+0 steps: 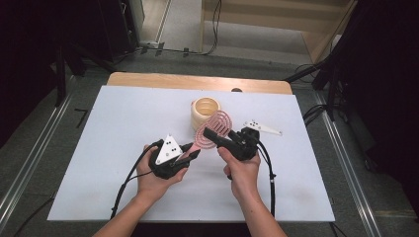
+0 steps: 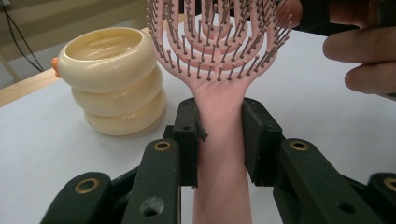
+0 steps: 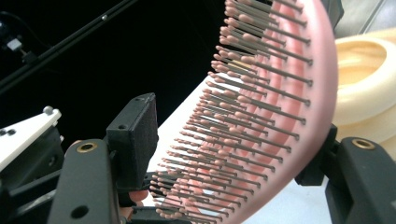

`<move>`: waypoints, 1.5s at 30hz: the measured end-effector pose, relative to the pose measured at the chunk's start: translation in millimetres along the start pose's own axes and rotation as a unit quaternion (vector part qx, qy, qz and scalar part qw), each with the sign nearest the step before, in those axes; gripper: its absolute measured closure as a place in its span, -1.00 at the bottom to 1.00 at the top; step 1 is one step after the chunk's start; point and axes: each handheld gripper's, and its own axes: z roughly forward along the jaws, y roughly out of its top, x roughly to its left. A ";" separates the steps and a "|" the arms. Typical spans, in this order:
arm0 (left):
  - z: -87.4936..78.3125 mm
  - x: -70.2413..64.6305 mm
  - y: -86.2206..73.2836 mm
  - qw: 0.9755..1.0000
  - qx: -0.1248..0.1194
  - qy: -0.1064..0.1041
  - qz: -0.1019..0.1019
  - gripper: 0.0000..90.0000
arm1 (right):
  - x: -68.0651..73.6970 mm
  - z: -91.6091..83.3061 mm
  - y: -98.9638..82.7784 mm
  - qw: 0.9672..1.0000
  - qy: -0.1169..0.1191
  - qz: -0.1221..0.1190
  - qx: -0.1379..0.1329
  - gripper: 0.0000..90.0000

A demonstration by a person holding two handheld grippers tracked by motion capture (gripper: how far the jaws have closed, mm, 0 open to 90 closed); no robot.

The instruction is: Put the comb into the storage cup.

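Note:
A pink vented hairbrush is held up over the white table between my two grippers. My left gripper is shut on its handle; in the left gripper view both pads clamp the pink handle just below the bristled head. My right gripper reaches in from the right with its jaws on either side of the brush head. One jaw rests against the head's smooth back. The other pad faces the bristle tips with a small gap, so this gripper is open.
A cream container made of stacked rings stands just behind the brush, also seen as the cream container left of the bristles. The white sheet covers the table, with a wooden edge at the back. Fingers of the right hand are close by.

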 end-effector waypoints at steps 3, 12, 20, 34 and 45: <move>0.2 -0.3 -0.3 1.000 0.000 0.001 0.001 0.56 | -0.8 1.6 -0.2 1.000 0.005 0.014 0.003 -0.17; -0.2 -1.8 -0.4 1.000 -0.004 0.005 0.002 0.56 | -0.4 6.7 -2.3 0.999 0.011 0.030 0.003 0.01; 0.6 -4.0 -1.2 1.000 -0.008 0.007 0.006 0.56 | -2.5 8.5 -2.7 0.999 0.008 0.045 -0.005 0.19; 2.3 4.1 -5.9 0.999 -0.005 -0.007 -0.031 0.25 | -1.2 8.2 -2.7 0.999 0.035 0.037 -0.014 0.38; -13.3 16.2 -17.4 0.997 -0.034 -0.026 -0.062 -1.00 | 1.8 3.3 -1.5 0.999 0.035 0.002 -0.022 0.38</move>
